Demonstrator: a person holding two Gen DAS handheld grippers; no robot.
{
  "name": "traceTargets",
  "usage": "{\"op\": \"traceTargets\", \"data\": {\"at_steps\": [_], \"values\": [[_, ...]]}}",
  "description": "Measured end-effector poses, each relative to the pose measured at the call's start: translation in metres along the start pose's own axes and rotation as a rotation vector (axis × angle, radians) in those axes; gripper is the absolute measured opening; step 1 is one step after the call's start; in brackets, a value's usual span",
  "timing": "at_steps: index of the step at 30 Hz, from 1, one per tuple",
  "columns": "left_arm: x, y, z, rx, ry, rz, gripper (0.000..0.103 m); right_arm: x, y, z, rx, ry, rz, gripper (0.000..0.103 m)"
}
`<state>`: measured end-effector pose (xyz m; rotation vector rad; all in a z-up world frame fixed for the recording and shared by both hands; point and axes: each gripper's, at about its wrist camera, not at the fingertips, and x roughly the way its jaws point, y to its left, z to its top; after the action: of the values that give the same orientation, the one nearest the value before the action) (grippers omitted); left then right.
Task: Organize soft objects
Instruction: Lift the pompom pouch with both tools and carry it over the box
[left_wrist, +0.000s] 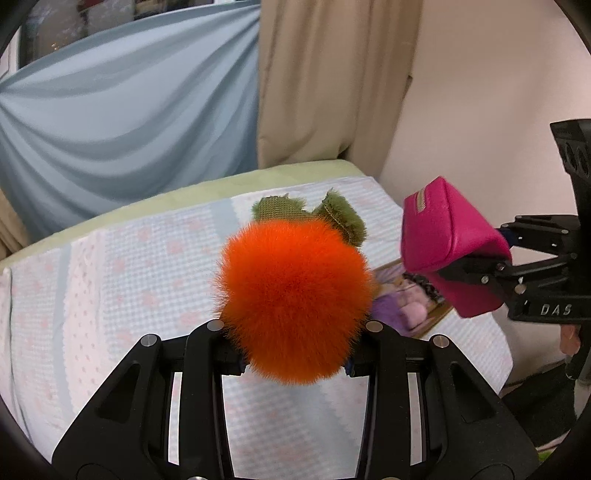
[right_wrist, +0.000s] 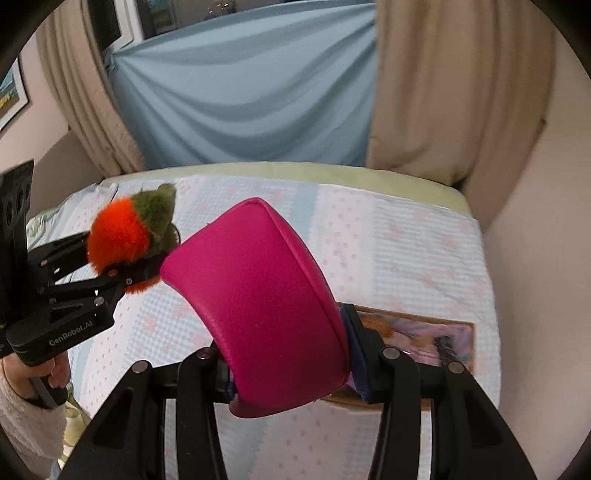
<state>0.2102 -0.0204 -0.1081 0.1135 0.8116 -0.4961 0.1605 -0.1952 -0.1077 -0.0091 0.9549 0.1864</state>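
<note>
Because both soft things were held clear above the bed (right_wrist: 406, 236), the left gripper (left_wrist: 293, 363) clamped the plush (left_wrist: 295, 299) and the right gripper (right_wrist: 291, 373) pinched the pouch (right_wrist: 258, 295), probably for carrying.

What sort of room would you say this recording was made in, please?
Most likely a bedroom at home: a bed with a pale blue and pink patterned cover fills the view, beige curtains hang behind it, and a framed picture hangs on the wall.

"GenRobot.AI" is printed in pale letters on the black body of the left gripper (right_wrist: 144, 275), lower left of the right wrist view. "DAS" is embossed on the right gripper (left_wrist: 476, 273), right edge of the left wrist view.
</note>
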Motion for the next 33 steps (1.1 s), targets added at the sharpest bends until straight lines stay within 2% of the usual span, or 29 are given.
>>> {"op": "traceTargets", "data": {"at_steps": [7,13,22,33], "values": [[0.024,-0.094,0.008,-0.05,0.005,0.005,0.032,-0.032,-0.083,-0.032,0.007,0.001,-0.048,0.043],[0.069,-0.15,0.006,-0.108,0.044,-0.014,0.032,-0.026,-0.149,-0.05,0.029,0.041,-0.083,0.043],[0.163,-0.176,-0.009,-0.118,0.174,-0.021,0.032,0.036,-0.214,-0.063,0.157,0.126,-0.081,0.043],[0.279,-0.186,-0.035,-0.038,0.348,-0.02,0.032,0.14,-0.247,-0.083,0.328,0.268,-0.06,0.043]]}}
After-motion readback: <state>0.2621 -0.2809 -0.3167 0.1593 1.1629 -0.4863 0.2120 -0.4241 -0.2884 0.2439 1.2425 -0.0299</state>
